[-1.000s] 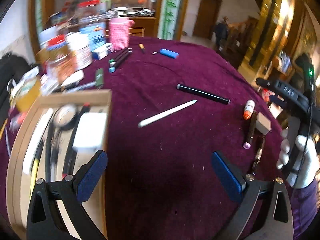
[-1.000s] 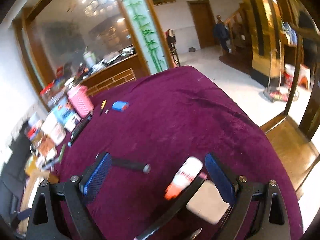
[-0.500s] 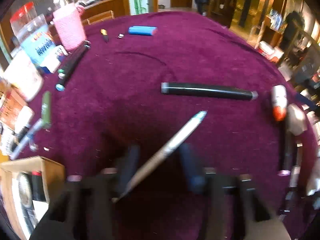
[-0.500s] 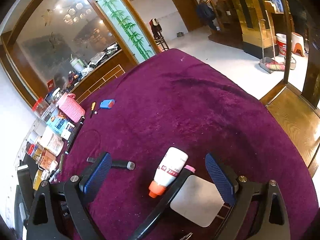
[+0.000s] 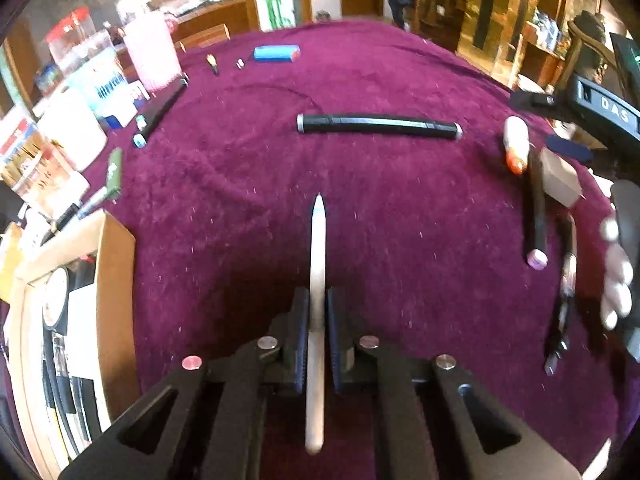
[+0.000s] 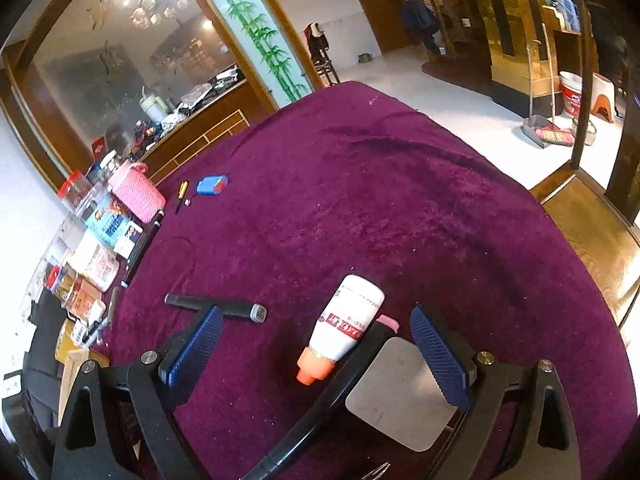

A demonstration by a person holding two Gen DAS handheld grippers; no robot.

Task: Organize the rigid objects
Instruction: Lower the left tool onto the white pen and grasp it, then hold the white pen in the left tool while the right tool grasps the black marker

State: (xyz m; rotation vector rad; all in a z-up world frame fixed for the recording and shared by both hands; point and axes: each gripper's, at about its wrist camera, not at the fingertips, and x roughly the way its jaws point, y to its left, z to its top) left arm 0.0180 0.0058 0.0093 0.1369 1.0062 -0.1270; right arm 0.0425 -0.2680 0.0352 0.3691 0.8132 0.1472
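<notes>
White pen (image 5: 318, 264): now pinched in left claw (image 5: 318, 340), earlier spread.
Right claw (image 6: 316, 344): spread over glue (image 6: 344, 330).
Box (image 5: 116, 280): pens, tape.

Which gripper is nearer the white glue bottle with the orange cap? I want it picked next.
Right. The right gripper hangs open with the glue bottle between its fingers. The left gripper, shut on a white pen, sits well aside from it.

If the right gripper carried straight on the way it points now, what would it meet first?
Most likely the white glue bottle with the orange cap, lying between the open right gripper fingers on the purple cloth; depth is uncertain.
</notes>
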